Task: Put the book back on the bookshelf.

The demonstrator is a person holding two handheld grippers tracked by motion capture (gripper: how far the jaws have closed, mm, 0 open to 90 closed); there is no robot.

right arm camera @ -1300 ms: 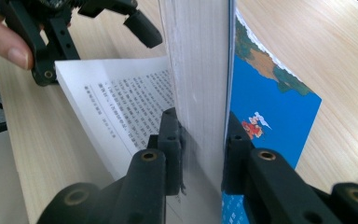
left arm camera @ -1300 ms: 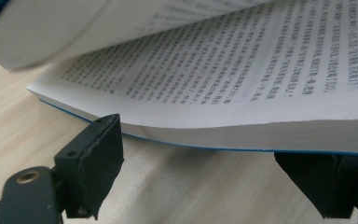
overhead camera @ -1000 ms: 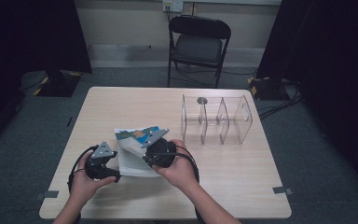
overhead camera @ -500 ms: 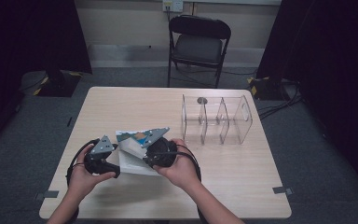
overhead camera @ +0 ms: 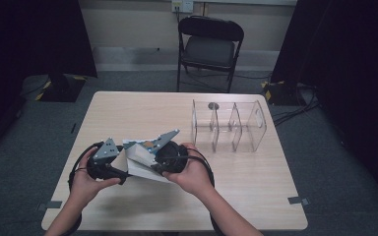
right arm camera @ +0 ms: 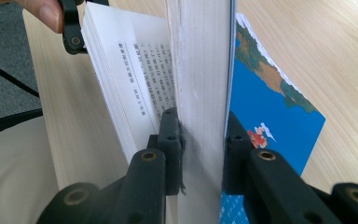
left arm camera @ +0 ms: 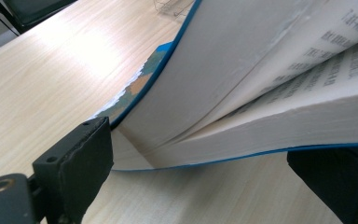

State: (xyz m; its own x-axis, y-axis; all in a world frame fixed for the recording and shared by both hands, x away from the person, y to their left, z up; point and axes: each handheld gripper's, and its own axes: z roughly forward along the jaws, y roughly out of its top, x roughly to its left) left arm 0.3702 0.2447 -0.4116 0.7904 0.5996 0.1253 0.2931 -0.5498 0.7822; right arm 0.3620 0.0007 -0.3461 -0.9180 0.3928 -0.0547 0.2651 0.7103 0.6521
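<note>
Coming in from the near edge of the table [overhead camera: 256,196], the person's two forearms are meeting over a paperback book [overhead camera: 140,164], which is sitting just above the tabletop toward the front left, between the two grippers. The right gripper [right arm camera: 203,140] is clamping a thick block of the book's pages together with the blue illustrated cover [right arm camera: 270,112]: in the right gripper view its two black jaws are pressing on either side of that block, with a further sheaf of printed pages fanning away to one side. The left gripper [left arm camera: 205,158] is standing released; its jaws have just been opening, and in the left gripper view they are spread wide with the lower corner of the book lying between them, the pads not pressing on the paper. There the cover is bending upward and the pages are splitting into separate bundles. In the high view the left hand [overhead camera: 86,179] is holding its gripper at the book's left side, and the right hand [overhead camera: 192,172] is gripping its own at the right side. Farther back on the right, well apart from the book, a clear plastic divider rack [overhead camera: 229,125] is standing upright. Beyond the table, a black folding chair [overhead camera: 209,46] is facing it.
</note>
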